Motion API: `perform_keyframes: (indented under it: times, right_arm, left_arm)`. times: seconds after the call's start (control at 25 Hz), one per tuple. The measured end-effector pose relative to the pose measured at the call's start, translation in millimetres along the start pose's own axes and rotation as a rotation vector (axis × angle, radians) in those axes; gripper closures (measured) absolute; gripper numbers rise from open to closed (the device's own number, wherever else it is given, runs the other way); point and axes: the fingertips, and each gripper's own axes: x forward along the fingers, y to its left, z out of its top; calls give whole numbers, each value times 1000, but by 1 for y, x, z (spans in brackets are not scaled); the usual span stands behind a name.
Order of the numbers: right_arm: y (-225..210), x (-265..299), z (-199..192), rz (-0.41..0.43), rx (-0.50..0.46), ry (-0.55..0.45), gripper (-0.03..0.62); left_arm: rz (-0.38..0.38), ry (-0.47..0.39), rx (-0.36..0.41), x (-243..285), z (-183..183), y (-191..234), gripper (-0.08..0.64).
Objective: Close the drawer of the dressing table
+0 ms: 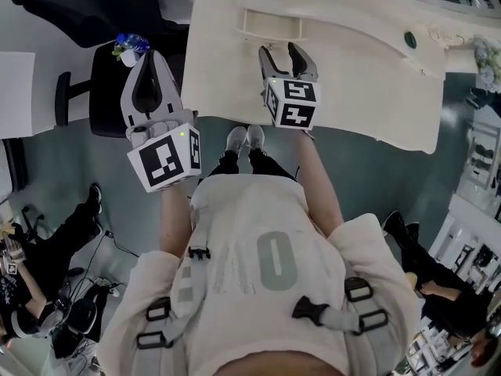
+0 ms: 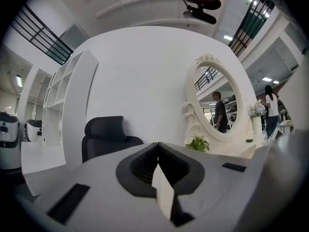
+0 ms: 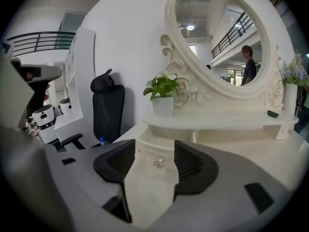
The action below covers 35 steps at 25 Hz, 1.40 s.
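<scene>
Facing drawer (image 3: pixel 150 152), found pulled out from shelf at table (image 1: pixel 376 84) rear. Right gripper (image 1: pixel 283 53) fingers were held apart, empty, knob (image 3: pixel 159 163) framed between. Left gripper (image 1: pixel 150 59) fingers were closed, empty. Drawer judged light, free-sliding; flat front recommended for pushing.

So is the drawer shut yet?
Not yet. Done: nothing, the drawer sticks out from under the shelf. In hand: the open right gripper is lined up on its knob. To do: push it in. The left gripper is shut, beside the table.
</scene>
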Motion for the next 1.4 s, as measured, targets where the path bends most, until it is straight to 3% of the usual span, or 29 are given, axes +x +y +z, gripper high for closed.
perform_keyframes:
  times: [0.2, 0.44, 0.6, 0.8, 1.04, 1.4]
  right_arm:
    - [-4, 21, -27, -2, -4, 73, 350]
    - [-12, 36, -46, -52, -18, 104, 412]
    - [-12, 44, -57, -46, -18, 134, 420]
    - [-11, 47, -61, -42, -23, 137, 443]
    - [-12, 50, -64, -46, -41, 136, 480]
    - [-10, 50, -64, -48, -56, 124, 486]
  left_arm:
    - [47, 41, 8, -6, -15, 13, 540]
    - [71, 72, 26, -13, -29, 21, 540]
    - [96, 93, 22, -17, -37, 27, 540]
    - [114, 103, 60, -23, -41, 29, 540]
    - [128, 120, 50, -25, -49, 30, 540]
    - [138, 139, 44, -27, -59, 32, 540]
